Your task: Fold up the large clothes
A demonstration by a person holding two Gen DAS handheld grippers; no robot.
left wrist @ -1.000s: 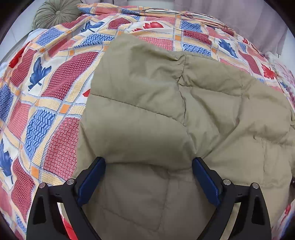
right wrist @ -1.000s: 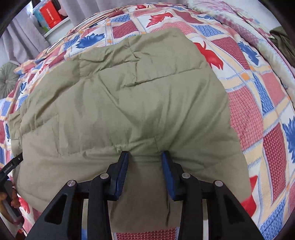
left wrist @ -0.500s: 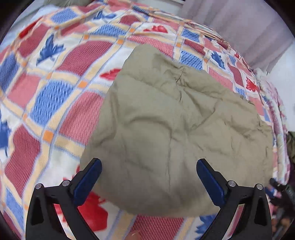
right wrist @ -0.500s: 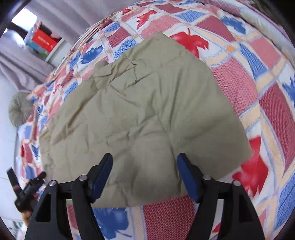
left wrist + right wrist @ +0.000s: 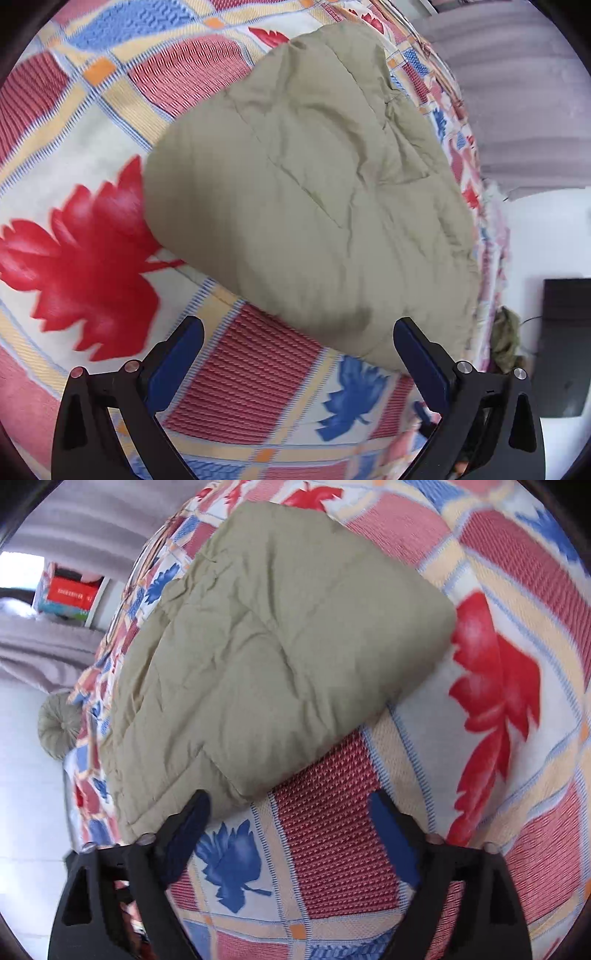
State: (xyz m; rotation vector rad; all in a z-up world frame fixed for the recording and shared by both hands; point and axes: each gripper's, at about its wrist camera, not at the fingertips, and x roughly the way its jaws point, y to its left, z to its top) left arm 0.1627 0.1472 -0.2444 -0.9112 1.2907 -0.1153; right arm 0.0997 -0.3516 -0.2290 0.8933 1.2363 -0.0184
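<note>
A folded olive-green quilted garment (image 5: 306,206) lies flat on a patchwork bedspread (image 5: 266,387) of red, blue and cream squares with leaf prints. It also shows in the right wrist view (image 5: 266,664). My left gripper (image 5: 299,354) is open and empty, hovering over the bedspread just short of the garment's near edge. My right gripper (image 5: 290,834) is open and empty, above the bedspread (image 5: 332,849) beside the garment's near corner. Neither gripper touches the garment.
Grey curtains (image 5: 517,103) hang past the far side of the bed. A round green cushion (image 5: 59,723) sits at the bed's far end. A shelf with a red box (image 5: 70,592) stands by the curtain. A dark cabinet (image 5: 565,347) stands on the white floor.
Both grippers have pulled back and up from the garment, swinging apart. The right gripper opened wide; a second ago its jaws were close together at the garment's edge. The garment now lies released.
</note>
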